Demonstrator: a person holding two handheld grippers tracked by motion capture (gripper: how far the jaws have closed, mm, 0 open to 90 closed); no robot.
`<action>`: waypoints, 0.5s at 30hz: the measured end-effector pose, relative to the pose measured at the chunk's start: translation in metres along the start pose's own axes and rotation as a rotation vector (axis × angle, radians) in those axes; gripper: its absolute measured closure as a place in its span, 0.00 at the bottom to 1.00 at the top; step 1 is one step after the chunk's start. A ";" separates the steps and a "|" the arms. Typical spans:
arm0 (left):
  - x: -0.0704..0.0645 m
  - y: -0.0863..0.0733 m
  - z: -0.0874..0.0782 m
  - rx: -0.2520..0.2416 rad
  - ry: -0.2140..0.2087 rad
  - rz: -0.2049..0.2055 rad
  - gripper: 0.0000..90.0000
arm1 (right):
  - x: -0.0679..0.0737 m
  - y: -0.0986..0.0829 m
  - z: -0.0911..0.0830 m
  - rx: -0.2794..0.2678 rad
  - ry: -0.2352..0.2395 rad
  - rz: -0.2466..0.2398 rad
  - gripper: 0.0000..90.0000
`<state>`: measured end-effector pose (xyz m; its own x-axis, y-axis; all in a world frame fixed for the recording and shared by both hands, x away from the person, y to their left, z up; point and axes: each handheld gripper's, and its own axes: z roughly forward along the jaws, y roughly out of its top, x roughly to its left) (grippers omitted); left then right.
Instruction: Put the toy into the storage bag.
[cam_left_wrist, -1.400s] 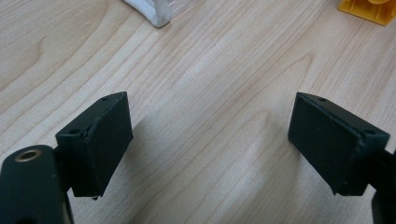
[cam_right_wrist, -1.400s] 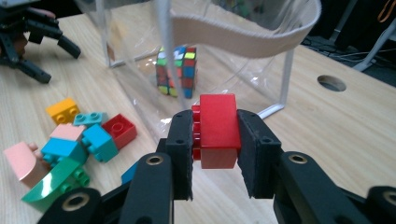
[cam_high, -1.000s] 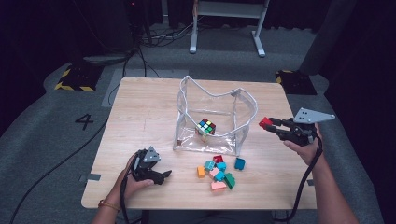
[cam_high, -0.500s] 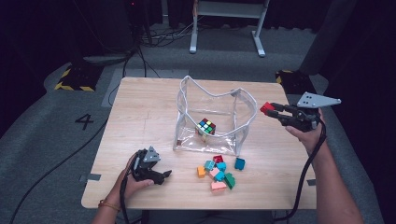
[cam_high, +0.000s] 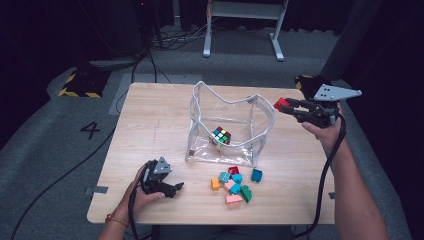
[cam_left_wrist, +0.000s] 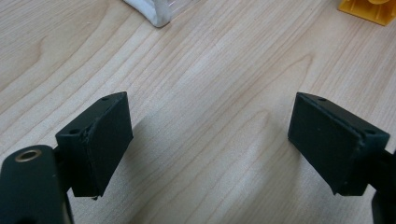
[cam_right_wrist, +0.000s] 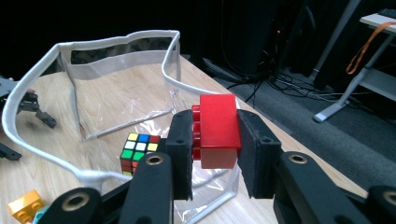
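Two hand-held grippers work over a rectangular light-wood desk (cam_high: 150, 125) with a visible grain. The right gripper (cam_high: 289, 106) is raised above the desk's right side, its black jaws clenched on a glossy red plastic building brick (cam_high: 281, 103), which sits just beside the upper right rim of a clear soft-plastic bag with white piped edging (cam_high: 230, 102). In the right gripper view the red brick (cam_right_wrist: 217, 130) is pinched flat between the two padded jaws, studs facing the left one. The bag stands open-topped near the desk's centre, its walls sagging and wrinkled; a multicoloured puzzle cube (cam_high: 220, 135) lies on its floor.

The left gripper (cam_high: 172, 189) rests low at the desk's near-left corner, close to the front edge, its jaws spread wide and released, nothing between them. In the left gripper view bare wood shows between the matte black pads, with a corner of the bag's white edging at the top and an orange brick (cam_left_wrist: 369, 7) at the upper right.

A loose cluster of small plastic bricks (cam_high: 232, 182) in teal, pink, green, orange and red lies in front of the bag, well apart from both grippers. The desk's left half and far strip are open wood.
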<state>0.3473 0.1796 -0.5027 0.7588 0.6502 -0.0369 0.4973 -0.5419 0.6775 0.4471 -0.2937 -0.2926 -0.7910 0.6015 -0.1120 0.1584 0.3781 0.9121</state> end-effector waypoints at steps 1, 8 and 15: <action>0.000 0.000 0.000 -0.001 0.002 0.002 0.15 | 0.000 0.002 0.002 0.005 0.005 -0.004 0.75; 0.000 0.000 0.000 -0.001 0.000 -0.002 0.15 | 0.008 0.015 0.017 0.009 0.059 -0.030 0.75; 0.000 0.000 0.000 0.000 0.002 0.001 0.15 | 0.020 0.024 0.041 0.059 0.121 -0.081 0.75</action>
<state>0.3474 0.1797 -0.5026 0.7588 0.6504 -0.0347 0.4961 -0.5426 0.6778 0.4596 -0.2438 -0.2891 -0.8675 0.4793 -0.1331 0.1224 0.4651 0.8768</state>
